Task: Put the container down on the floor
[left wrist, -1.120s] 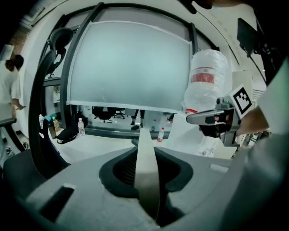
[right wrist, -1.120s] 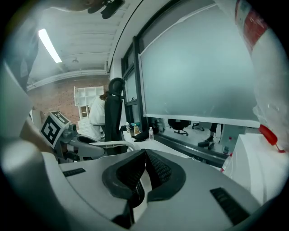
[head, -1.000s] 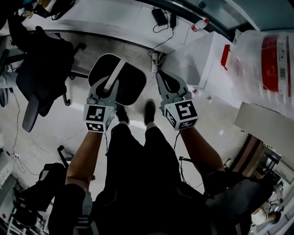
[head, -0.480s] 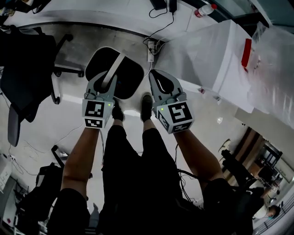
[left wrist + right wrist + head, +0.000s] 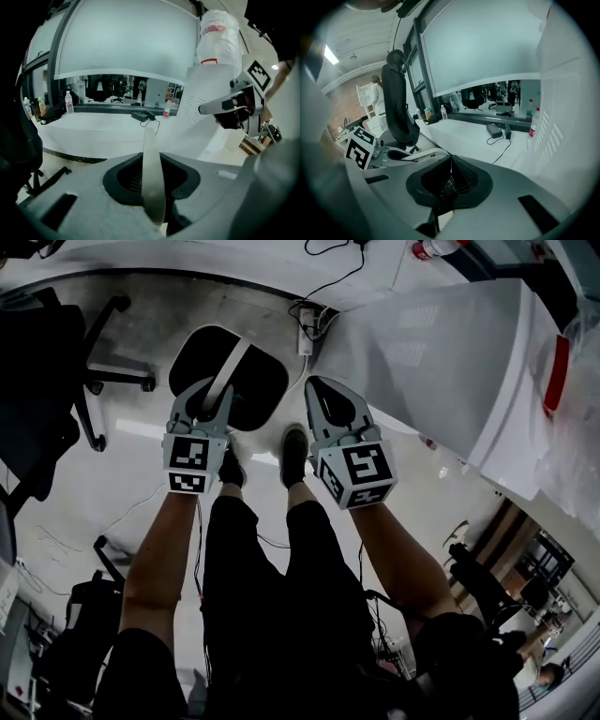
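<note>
Container [image 5: 265, 395], handle [image 5: 230, 376] clamped between the left tongs [image 5: 215, 397].

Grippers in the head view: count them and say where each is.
2. The left gripper is shut on the white handle of the container; the right gripper, shut and empty, hangs just right of it.

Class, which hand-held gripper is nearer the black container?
Left. The left hand-held gripper grips the container by its pale handle; the right hand-held gripper hangs beside it, apart.
</note>
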Tool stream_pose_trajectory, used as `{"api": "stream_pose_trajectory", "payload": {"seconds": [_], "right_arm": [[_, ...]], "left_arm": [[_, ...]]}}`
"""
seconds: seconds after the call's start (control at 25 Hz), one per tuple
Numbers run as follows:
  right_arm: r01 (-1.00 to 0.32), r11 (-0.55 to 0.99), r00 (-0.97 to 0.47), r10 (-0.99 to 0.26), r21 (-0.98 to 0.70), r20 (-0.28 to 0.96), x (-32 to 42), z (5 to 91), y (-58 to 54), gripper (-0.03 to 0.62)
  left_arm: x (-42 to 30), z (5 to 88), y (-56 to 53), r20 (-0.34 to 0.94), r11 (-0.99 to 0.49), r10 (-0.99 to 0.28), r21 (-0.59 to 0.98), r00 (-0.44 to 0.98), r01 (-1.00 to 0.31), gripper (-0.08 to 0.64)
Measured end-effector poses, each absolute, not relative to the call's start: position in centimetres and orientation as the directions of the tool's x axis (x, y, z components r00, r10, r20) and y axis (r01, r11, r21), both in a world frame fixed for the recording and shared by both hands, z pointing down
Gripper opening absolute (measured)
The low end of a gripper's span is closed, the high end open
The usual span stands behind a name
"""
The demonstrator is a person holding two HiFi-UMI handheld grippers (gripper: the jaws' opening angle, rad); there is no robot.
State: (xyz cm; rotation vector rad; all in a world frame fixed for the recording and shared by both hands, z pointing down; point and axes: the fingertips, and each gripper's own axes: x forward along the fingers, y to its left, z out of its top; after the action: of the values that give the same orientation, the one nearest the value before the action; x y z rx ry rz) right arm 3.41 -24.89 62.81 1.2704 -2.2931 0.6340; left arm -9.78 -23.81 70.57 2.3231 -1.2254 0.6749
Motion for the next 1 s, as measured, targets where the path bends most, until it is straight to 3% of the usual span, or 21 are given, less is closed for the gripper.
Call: {"api": "stream_pose_trajectory", "payload": {"seconds": [1.0], "right_arm": [[-0.841, 0.509, -0.493, -0.587, -0.181, 0.642, 4.0, 78.4, -25.7, 0.008]], "left_arm": [[-6.2, 87.9, -27.6, 0.604, -0.619, -0.567, 0.136, 0.559, -0.774, 0.095]]}}
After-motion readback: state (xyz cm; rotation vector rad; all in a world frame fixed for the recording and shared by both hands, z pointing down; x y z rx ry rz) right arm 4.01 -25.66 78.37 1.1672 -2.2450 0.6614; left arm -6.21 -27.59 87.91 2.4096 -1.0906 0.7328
